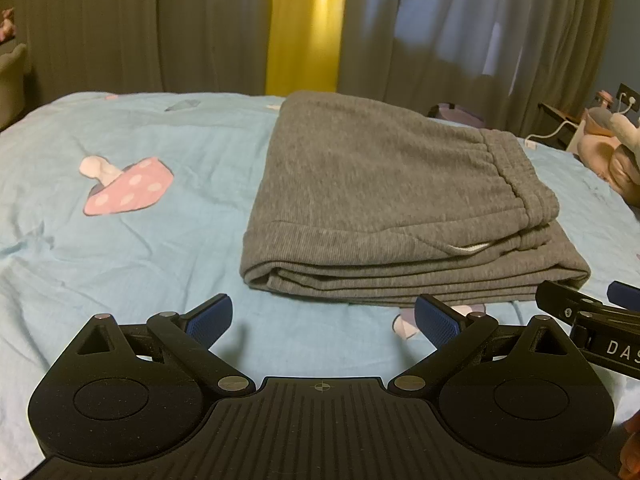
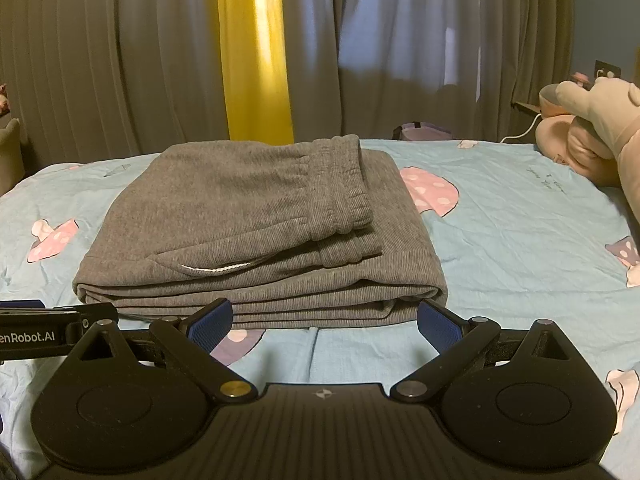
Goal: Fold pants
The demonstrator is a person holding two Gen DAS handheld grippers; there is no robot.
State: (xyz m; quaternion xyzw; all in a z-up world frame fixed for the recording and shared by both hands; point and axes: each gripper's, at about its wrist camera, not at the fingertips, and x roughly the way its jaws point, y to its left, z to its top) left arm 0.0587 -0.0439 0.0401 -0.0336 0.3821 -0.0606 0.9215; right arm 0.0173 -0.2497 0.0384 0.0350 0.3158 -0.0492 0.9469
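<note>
The grey pants [image 1: 384, 200] lie folded into a thick rectangular stack on the light blue bedsheet [image 1: 120, 260], waistband on top with a white drawstring showing. They also show in the right wrist view [image 2: 256, 224]. My left gripper [image 1: 323, 320] is open and empty, just in front of the stack's near edge. My right gripper [image 2: 325, 322] is open and empty, its blue fingertips [image 2: 438, 326] close to the stack's near edge. The right gripper also shows at the left wrist view's right edge [image 1: 592, 320].
The sheet has pink mushroom prints [image 1: 128, 186]. Grey curtains with a yellow strip [image 2: 256, 52] hang behind the bed. Plush toys [image 2: 592, 132] lie at the right, near a white cable and wall socket.
</note>
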